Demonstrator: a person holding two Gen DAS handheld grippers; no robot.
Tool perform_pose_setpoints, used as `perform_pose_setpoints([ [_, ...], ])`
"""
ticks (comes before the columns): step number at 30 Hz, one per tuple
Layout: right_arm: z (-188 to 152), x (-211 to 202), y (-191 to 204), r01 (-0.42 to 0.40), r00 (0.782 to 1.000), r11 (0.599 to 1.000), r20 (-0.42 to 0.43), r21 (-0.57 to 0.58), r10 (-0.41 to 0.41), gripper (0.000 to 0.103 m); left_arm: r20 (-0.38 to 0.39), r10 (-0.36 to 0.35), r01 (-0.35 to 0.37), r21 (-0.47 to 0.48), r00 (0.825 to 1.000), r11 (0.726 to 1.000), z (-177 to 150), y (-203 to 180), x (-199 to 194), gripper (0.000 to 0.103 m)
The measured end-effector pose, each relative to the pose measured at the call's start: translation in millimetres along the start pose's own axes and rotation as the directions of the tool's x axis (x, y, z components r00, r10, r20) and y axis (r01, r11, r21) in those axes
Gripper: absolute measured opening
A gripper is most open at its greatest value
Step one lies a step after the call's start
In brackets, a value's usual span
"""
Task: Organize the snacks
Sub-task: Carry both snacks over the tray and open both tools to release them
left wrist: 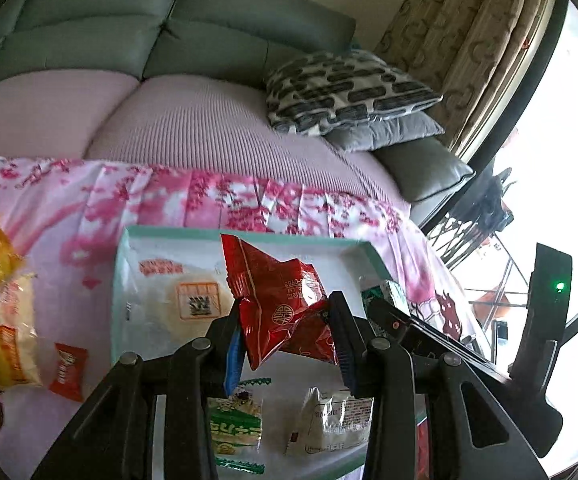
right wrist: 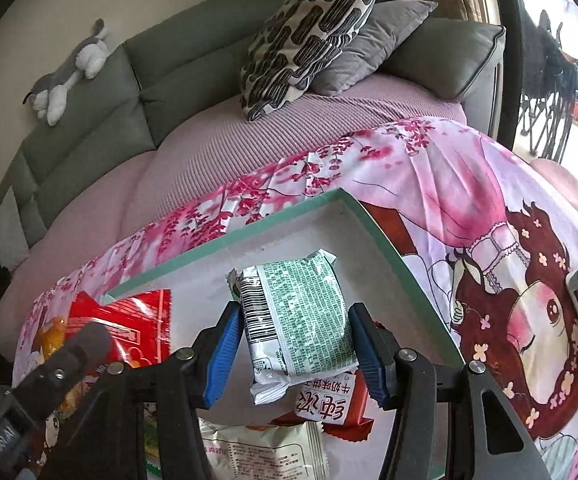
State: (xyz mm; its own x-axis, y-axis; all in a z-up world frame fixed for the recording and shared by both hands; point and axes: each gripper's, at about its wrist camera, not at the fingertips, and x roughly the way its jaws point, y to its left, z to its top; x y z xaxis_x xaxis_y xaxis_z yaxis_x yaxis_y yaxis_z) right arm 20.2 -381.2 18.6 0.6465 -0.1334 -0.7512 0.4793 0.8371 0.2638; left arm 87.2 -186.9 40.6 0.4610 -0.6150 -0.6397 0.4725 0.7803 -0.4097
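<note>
My left gripper (left wrist: 287, 344) is shut on a crumpled red snack packet (left wrist: 277, 300) and holds it above a white tray with a mint green rim (left wrist: 249, 235). In the tray lie a large pale bread packet (left wrist: 177, 296), a green and yellow packet (left wrist: 235, 424) and a white packet (left wrist: 333, 420). My right gripper (right wrist: 295, 354) is shut on a green and white snack packet (right wrist: 299, 316), held over the same tray (right wrist: 393, 256). Under it lie a red and white packet (right wrist: 329, 404) and a pale packet (right wrist: 265, 454). The red packet (right wrist: 129, 320) shows at the left.
The tray sits on a pink flowered cloth (left wrist: 69, 216). Loose snacks lie left of the tray: a yellow packet (left wrist: 9, 344), a small red packet (left wrist: 67, 372). Behind are a sofa (left wrist: 169, 40) with patterned pillows (left wrist: 349, 88) and a plush toy (right wrist: 69, 68). A window is at the right.
</note>
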Motion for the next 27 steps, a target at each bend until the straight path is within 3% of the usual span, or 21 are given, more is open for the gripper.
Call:
perform_pose_setpoints([
  [5,1,1,0,0.004,1.0,1.0,0.002,-0.007,-0.003,0.058,-0.026,0.023,-0.023,0.021,0.999,1.0,-2,-7,7,0.045],
  [7,1,0,2,-0.006,1.0,1.0,0.001,-0.012,0.006,0.058,-0.023,0.038,-0.037,0.021,0.999,0.999,-1,-7,5,0.062],
  [12,1,0,4,0.005,1.0,1.0,-0.018,-0.025,-0.006,0.058,-0.017,0.072,-0.072,0.005,0.997,0.997,3,-1,-5,0.063],
  [14,1,-1,4,0.011,0.999,1.0,-0.035,-0.025,-0.011,0.067,-0.017,0.107,-0.107,-0.012,0.994,0.994,5,4,-9,0.066],
  [16,1,-2,4,0.025,0.998,0.999,-0.051,-0.036,-0.026,0.08,-0.029,0.154,-0.155,-0.023,0.988,0.988,5,11,-11,0.081],
  [19,0,-5,6,0.049,0.997,0.997,-0.057,-0.058,-0.052,0.086,-0.049,0.29,-0.291,-0.018,0.956,0.957,5,24,-13,0.086],
  [20,0,-5,6,0.052,0.997,0.997,-0.062,-0.062,-0.056,0.088,-0.051,0.346,-0.347,-0.007,0.937,0.938,5,30,-13,0.087],
  [25,-1,-5,10,0.061,0.995,0.994,-0.077,-0.089,-0.067,0.1,-0.041,0.495,-0.495,0.013,0.868,0.869,3,49,-18,0.095],
  [27,-1,-6,12,0.059,0.995,0.994,-0.074,-0.097,-0.066,0.103,-0.04,0.52,-0.521,0.001,0.853,0.854,3,56,-21,0.097],
])
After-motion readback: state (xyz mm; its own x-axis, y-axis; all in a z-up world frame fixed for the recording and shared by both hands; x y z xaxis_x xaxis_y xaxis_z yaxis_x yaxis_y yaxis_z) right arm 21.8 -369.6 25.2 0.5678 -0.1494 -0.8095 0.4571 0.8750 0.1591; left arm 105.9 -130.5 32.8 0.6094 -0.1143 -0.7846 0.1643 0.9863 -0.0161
